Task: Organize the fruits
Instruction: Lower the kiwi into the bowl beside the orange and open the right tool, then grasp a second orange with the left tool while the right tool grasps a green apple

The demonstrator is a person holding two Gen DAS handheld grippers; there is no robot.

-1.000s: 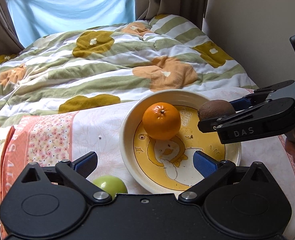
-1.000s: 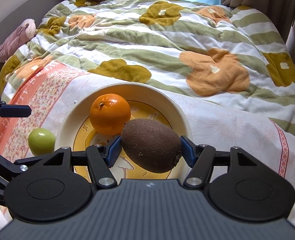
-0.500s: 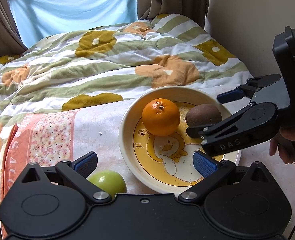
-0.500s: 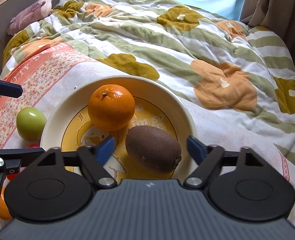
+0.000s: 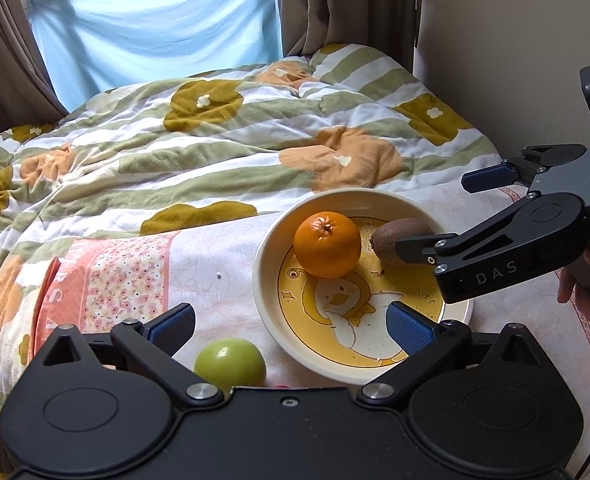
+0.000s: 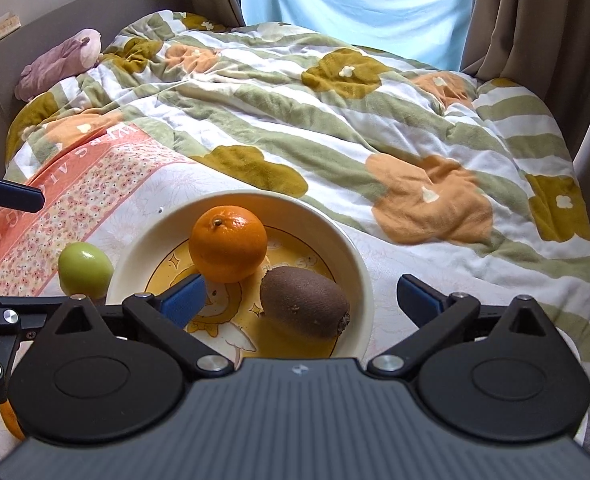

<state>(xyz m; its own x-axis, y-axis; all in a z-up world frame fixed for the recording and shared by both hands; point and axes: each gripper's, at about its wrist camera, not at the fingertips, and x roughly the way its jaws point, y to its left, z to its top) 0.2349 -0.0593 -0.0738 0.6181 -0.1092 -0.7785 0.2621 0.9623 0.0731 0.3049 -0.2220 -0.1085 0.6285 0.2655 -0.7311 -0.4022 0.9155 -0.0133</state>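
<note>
Both tools wide open, empty; purple plush toy (image 6: 57, 65) only in right view.

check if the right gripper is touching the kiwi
Apart. The right wrist view shows the right gripper open, blue pads clear of the kiwi, which lies in the bowl.

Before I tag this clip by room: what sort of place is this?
Most likely a bedroom. The plate sits on a bed with a floral quilt, a headboard stands at one end, and curtains hang by the window.
</note>
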